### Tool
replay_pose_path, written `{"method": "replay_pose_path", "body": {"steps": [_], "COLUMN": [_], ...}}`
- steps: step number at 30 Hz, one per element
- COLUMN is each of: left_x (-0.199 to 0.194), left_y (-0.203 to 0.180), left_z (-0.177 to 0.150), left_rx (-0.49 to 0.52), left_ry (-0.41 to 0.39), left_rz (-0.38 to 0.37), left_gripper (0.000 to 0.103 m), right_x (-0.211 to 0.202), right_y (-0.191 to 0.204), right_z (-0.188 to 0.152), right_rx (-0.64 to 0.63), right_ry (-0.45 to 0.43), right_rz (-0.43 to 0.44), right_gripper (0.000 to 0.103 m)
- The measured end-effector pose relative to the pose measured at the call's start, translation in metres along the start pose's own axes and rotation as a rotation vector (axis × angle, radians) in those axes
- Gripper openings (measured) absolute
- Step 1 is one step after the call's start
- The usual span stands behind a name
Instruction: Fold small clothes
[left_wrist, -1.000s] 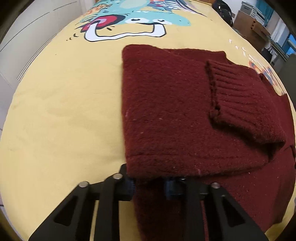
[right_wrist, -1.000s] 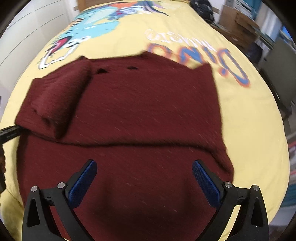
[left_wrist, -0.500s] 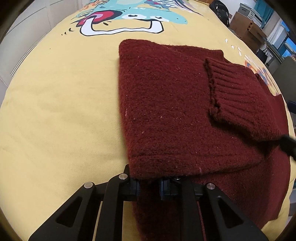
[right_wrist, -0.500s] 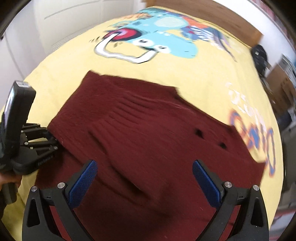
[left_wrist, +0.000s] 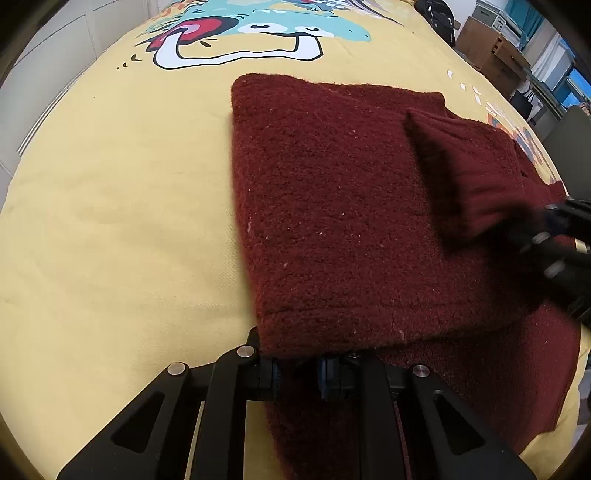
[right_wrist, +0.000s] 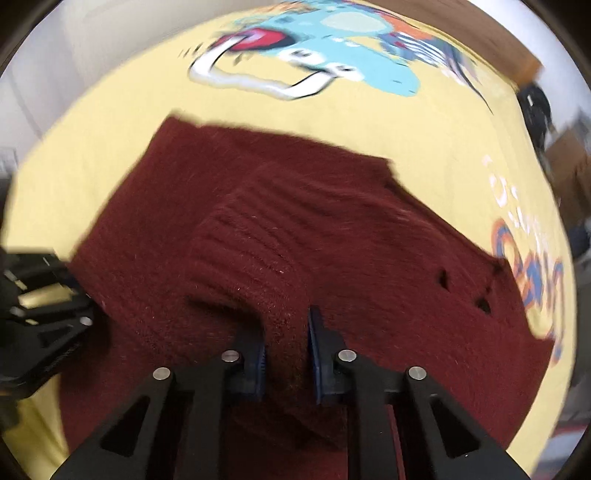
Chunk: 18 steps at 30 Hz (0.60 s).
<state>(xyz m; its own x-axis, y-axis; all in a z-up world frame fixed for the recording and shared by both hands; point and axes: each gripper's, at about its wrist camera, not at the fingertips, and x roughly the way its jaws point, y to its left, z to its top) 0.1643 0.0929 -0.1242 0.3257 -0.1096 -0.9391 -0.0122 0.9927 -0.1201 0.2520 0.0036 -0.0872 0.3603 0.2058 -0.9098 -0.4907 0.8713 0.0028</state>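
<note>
Maroon sweater (left_wrist: 332, 221) between both grippers' closed fingers (right_wrist: 314, 332)

Looks like a bedroom doubling as storage or office space. Big bed under a yellow cartoon sheet (left_wrist: 110, 221) with a blue dinosaur print (left_wrist: 258, 26), white wall panels (left_wrist: 44, 74) on one side, cardboard boxes (left_wrist: 495, 51) and a black bag (left_wrist: 439, 18) stacked past the far edge.

Yellow cartoon-print bedsheet (left_wrist: 110, 221); cardboard boxes (left_wrist: 491, 51), possibly black bag (left_wrist: 439, 18).
</note>
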Motion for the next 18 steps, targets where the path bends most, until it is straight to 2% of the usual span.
{"method": "replay_pose_path", "body": {"steps": [4, 10, 16, 18], "left_x": [0.007, 0.008, 0.012, 0.012], "left_y": [0.001, -0.005, -0.011, -0.01], "left_z": [0.011, 0.015, 0.014, 0.012], "left_rx": [0.002, 0.014, 0.027, 0.035], "left_ry": [-0.001, 0.008, 0.012, 0.014], "left_rz": [0.004, 0.019, 0.033, 0.042], "left_gripper": [0.013, 0.013, 0.013, 0.013], "right_x": [-0.031, -0.049, -0.03, -0.024], "right_y": [-0.048, -0.106, -0.134, -0.141], "right_z": [-0.011, -0.041, -0.076, -0.085], "right_rx": [0.122, 0.27, 0.36, 0.397], "right_ry": [-0.065, -0.067, -0.003, 0.005], "right_rz": [0.02, 0.023, 0.041, 0.043], "right_gripper": [0.017, 0.017, 0.018, 0.022]}}
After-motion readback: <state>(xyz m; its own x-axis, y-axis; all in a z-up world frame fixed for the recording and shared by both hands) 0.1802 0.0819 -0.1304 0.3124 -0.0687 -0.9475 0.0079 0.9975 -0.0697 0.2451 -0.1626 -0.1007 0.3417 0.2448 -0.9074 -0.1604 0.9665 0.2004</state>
